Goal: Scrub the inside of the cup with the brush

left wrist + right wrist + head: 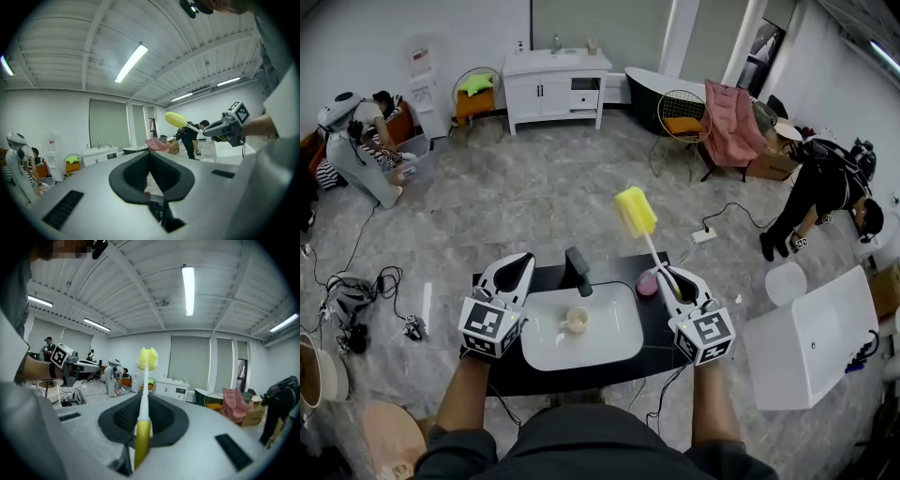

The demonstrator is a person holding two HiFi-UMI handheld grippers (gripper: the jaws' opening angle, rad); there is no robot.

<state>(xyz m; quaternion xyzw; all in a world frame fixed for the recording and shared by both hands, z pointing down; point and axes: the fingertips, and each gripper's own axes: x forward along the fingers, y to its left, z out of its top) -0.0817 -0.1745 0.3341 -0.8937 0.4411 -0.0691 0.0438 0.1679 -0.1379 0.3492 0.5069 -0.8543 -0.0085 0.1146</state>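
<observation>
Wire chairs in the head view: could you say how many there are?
2: one wire chair left of the white cabinet, another beside the pink chair; others may be hidden.

The left forearm point(461, 403) and right forearm point(712, 405) are reaching forward side by side, well apart. The left gripper point(518, 265) is pointing ahead, its jaws pressing together on nothing. The right gripper point(672, 278) is clamping the brush point(635, 214) by its handle, the head sticking out beyond the jaws.
</observation>
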